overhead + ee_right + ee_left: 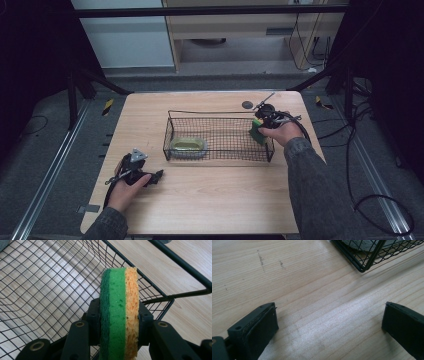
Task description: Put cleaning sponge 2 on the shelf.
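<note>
On the table: light wooden tabletop (210,200), grain running left to right; it bears everything below
Basket: black wire-mesh rectangular basket (220,134) at the middle of the table; a shallow oval grey dish with something yellowish inside (188,146) lies at its left end; the right end is bare mesh
Right claw: right gripper (261,126) at the basket's far right corner, held in the person's hand; in the right gripper view the jaws are clamped on the sponge's two broad faces, squeezing it slightly
Left claw: left gripper (150,177) rests near the table's left near side, well apart from the basket; in the left gripper view the jaws stand wide with bare wood between them, holding nothing; the basket's corner (364,266) shows beyond
Sponge: green-and-orange rectangular kitchen sponge (119,312) held on edge; dark green scouring layer, bright green middle, porous orange foam on the other side; it sits at the basket's right end, just over or inside the rim; whether it touches the mesh floor I cannot tell
Step in hand: by my reading, carrying the sponge into the basket; placing not yet done
Next move: likely lower the sponge onto the free mesh at the right end, clear of the rim wire and the dish; then part the jaws and lift straight away so the foam does not cling to the pads
</note>
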Demonstrator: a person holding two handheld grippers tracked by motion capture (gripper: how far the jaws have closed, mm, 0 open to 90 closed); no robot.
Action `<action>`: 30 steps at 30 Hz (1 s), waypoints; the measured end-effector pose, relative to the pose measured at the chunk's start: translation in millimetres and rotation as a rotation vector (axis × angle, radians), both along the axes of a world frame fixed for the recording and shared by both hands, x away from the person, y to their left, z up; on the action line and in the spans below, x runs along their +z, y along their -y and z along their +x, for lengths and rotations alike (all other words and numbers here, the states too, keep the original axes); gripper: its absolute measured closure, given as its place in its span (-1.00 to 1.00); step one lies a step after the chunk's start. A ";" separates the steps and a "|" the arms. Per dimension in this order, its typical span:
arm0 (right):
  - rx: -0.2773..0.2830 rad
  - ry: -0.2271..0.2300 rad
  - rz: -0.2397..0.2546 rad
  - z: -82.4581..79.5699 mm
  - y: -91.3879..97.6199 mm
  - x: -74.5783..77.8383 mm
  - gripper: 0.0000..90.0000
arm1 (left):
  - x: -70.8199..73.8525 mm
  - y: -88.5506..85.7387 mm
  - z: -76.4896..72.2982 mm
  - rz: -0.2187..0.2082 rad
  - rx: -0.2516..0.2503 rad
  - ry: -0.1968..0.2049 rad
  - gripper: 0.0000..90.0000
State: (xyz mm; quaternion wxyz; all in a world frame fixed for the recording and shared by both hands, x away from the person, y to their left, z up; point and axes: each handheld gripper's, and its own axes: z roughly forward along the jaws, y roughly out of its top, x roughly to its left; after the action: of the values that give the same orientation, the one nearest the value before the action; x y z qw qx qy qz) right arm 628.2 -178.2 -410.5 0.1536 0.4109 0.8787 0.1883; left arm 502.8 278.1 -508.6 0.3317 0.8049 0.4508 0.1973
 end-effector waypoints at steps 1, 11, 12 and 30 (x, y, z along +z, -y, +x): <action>0.003 -0.001 0.000 -0.1 -0.2 0.0 0.37 | 0.0 0.0 0.0 0.000 0.000 0.000 -1.00; 0.004 0.009 0.009 -4.7 -4.2 2.8 0.17 | 0.2 -0.3 0.3 0.004 -0.004 0.000 -1.00; 0.007 0.008 0.010 -5.5 -4.3 3.5 0.16 | 0.2 -0.4 0.3 0.005 -0.005 0.000 -1.00; 0.054 -0.001 0.057 -27.0 -11.0 9.0 0.29 | 0.3 -0.4 0.3 0.006 -0.006 0.000 -1.00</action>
State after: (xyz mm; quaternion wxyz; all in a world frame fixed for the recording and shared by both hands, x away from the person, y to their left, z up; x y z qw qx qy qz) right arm 601.1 -167.2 -401.5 0.1364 0.3911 0.8839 0.2173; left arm 503.2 278.6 -508.3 0.3298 0.8071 0.4479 0.1977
